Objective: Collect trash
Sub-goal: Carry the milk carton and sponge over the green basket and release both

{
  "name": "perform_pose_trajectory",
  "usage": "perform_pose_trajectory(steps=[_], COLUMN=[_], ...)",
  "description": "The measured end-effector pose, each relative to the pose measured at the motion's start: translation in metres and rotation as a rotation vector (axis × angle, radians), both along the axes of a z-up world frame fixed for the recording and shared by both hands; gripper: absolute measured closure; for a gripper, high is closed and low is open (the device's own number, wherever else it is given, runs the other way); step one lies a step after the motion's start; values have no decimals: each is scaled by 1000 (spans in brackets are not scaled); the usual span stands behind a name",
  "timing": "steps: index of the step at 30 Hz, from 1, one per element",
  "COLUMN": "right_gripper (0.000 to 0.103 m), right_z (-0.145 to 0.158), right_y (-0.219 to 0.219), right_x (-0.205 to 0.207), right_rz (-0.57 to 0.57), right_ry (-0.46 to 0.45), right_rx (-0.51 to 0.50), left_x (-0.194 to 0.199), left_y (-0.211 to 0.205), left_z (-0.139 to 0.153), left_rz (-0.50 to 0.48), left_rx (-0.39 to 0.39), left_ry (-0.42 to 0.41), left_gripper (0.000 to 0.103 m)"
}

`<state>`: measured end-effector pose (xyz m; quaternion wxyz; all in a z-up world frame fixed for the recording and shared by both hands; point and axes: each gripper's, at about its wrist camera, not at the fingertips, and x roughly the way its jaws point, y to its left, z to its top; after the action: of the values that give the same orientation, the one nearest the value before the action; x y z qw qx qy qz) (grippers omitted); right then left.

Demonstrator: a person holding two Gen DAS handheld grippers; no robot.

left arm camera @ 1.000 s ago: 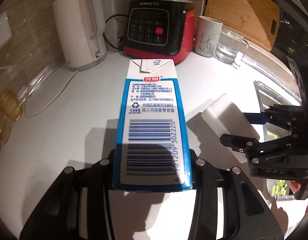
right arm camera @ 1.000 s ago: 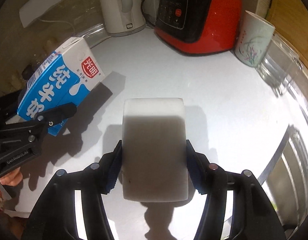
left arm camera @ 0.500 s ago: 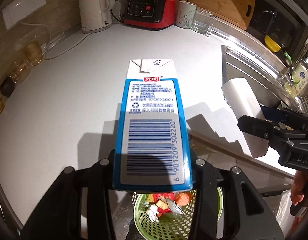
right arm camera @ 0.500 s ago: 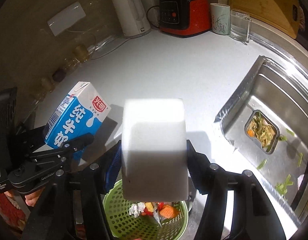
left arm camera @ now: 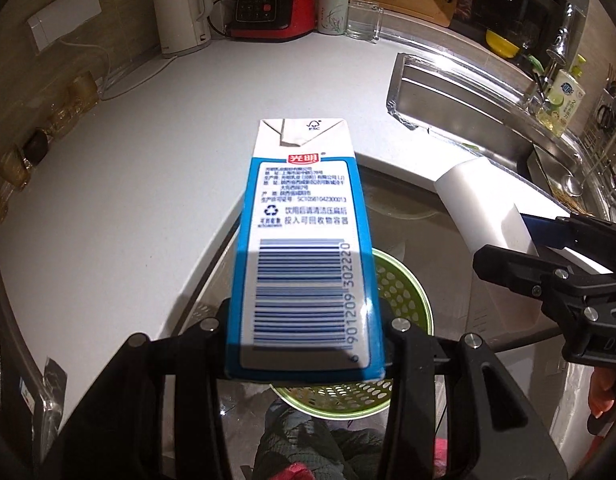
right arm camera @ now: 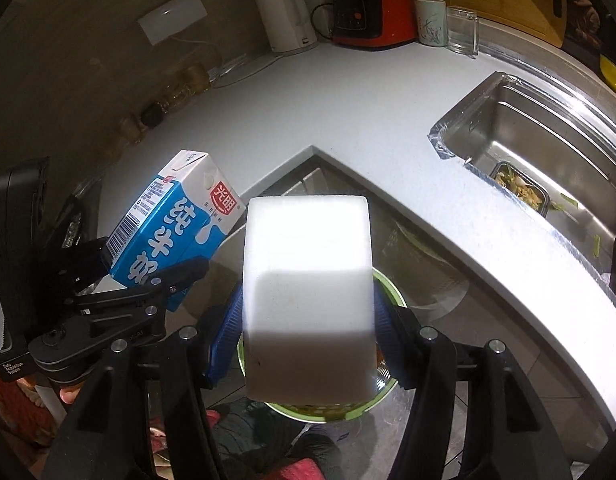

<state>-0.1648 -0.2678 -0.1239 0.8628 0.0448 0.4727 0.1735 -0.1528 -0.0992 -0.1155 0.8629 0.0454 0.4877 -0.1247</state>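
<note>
My biggest worry is the basket [right arm camera: 392, 300] below both tools: most of it is hidden, so either drop could miss it. My right tool [right arm camera: 308, 324] clamps the white block [right arm camera: 308, 280], bulky enough to bounce off the rim. My left tool [left arm camera: 304, 332] grips the milk carton [left arm camera: 304, 240], which could tumble past.

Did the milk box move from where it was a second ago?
Yes. The milk carton has pulled back from the red blender, off the counter, and now hangs above the green basket.
</note>
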Motion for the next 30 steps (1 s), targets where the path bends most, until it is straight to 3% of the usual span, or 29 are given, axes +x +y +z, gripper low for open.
perform_pose_trajectory(steps=[5,8,14,20,22,26,30], right_gripper=[42,42,42,40,40,21,21], right_z=[-15,-39,-121,-188,-195,-182,-166], right_y=[1,2,12,23,23,19,11], right_x=[-7,-4,7,19,21,18,12], right_rz=[-7,-18,4,11,-1,-28,-43], right_ry=[-31,-41,30,120,142,118,94], right_rx=[-46,-97,-121,-125,-121,-104,-100], left_x=[-4,-3,-4,-10,-9,-7,0], left_y=[0,2,8,10,11,7,4], left_z=[-17,-41,-90,-108,-111,-112,-112], left_rz=[6,17,52,60,61,52,31], left_rx=[13,18,36,80,90,85,81], left_ry=[27,64,156,178,186,190,189], left_gripper=[62,62,62,62,62,62,62])
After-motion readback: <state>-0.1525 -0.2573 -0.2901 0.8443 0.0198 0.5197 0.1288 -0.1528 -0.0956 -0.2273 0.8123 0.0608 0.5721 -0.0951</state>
